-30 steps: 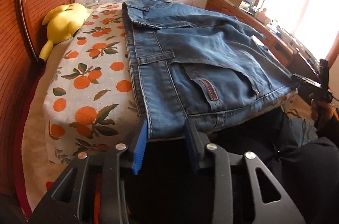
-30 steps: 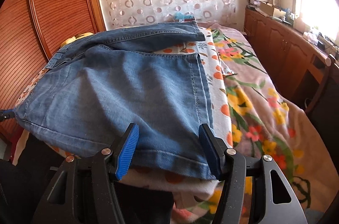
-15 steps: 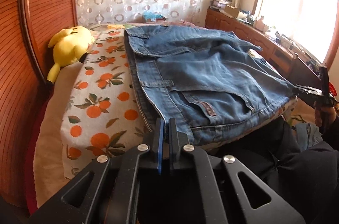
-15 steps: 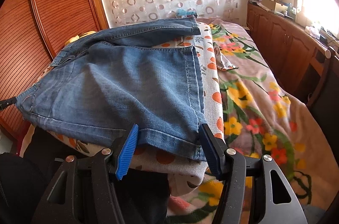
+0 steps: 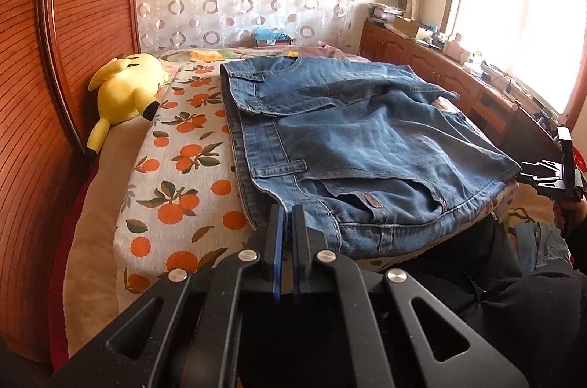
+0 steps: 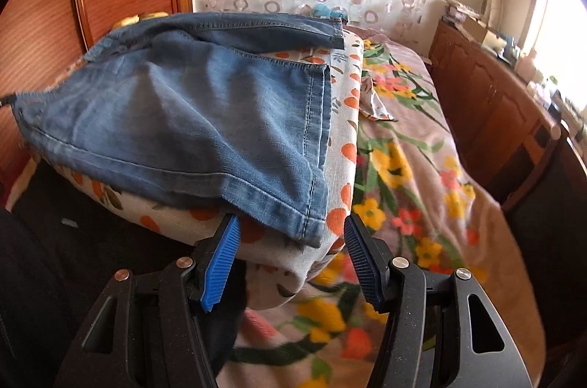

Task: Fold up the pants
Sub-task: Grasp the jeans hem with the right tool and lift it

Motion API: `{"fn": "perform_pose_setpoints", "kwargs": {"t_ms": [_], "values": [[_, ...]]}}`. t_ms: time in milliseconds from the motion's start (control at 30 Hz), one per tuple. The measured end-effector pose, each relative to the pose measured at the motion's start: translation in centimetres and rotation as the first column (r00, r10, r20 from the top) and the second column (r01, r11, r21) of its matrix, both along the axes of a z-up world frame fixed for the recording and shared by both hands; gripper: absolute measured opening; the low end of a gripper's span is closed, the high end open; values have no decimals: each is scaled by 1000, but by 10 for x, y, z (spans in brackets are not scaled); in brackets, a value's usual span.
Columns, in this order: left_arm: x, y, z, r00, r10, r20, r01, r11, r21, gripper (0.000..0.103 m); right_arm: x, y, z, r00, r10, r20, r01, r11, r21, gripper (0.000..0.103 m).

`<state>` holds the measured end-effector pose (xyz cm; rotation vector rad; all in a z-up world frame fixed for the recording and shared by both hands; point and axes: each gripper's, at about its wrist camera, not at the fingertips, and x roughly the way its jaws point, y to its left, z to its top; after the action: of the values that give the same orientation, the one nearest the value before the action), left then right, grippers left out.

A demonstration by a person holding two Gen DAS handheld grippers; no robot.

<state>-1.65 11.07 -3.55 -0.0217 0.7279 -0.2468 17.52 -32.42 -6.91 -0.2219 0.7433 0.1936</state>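
Note:
Blue jeans (image 5: 367, 146) lie folded on an orange-print cover (image 5: 176, 190) on the bed. In the left wrist view my left gripper (image 5: 288, 217) is shut on the near waistband corner, which is lifted slightly off the cover. My right gripper (image 5: 550, 177) shows at the far right, at the hem end. In the right wrist view the jeans (image 6: 190, 116) drape over the cover's edge. The right gripper (image 6: 291, 223) is open and its jaws are closing. The hem corner (image 6: 304, 223) and a fold of the cover sit between its blue pads (image 6: 222, 259), which do not press on them.
A yellow plush toy (image 5: 124, 91) lies at the cover's far left by the slatted wooden panel (image 5: 44, 94). A floral blanket (image 6: 411, 168) covers the bed to the right. Wooden cabinets (image 6: 495, 116) run under the window. A person's dark-clad legs (image 5: 495, 285) are close in front.
The left gripper closed on the waistband corner and rose, lifting it. The right gripper rolled, and its jaws narrowed a little around the hem corner.

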Motion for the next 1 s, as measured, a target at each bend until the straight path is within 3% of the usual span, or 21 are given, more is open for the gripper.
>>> {"fn": "perform_pose_setpoints", "kwargs": {"t_ms": [33, 100, 133, 367, 733, 867, 1000], "values": [[0, 0, 1, 1000, 0, 3, 0, 1000, -1, 4, 2, 3, -1, 1000, 7, -4, -7, 1000, -12, 47], [1, -1, 4, 1000, 0, 13, 0, 1000, -6, 4, 3, 7, -1, 1000, 9, 19, -9, 999, -46, 18], [0, -1, 6, 1000, 3, 21, -3, 1000, -10, 4, 2, 9, 1, 999, 19, 38, -17, 999, -52, 9], [-17, 12, 39, 994, 43, 96, -38, 998, -45, 3, -23, 3, 35, 989, 41, 142, -38, 999, -24, 6], [-54, 37, 97, 981, 80, 175, -74, 996, -41, 3, -80, 5, 89, 971, 130, 201, -129, 992, -18, 5], [-48, 47, 94, 984, 93, 151, -88, 995, -37, 3, -95, 6, 100, 962, 168, 217, -167, 986, -24, 5], [-20, 42, 83, 986, 78, 146, -75, 997, -23, 3, -73, 8, 105, 953, 171, 251, -160, 985, -64, 6]]}}
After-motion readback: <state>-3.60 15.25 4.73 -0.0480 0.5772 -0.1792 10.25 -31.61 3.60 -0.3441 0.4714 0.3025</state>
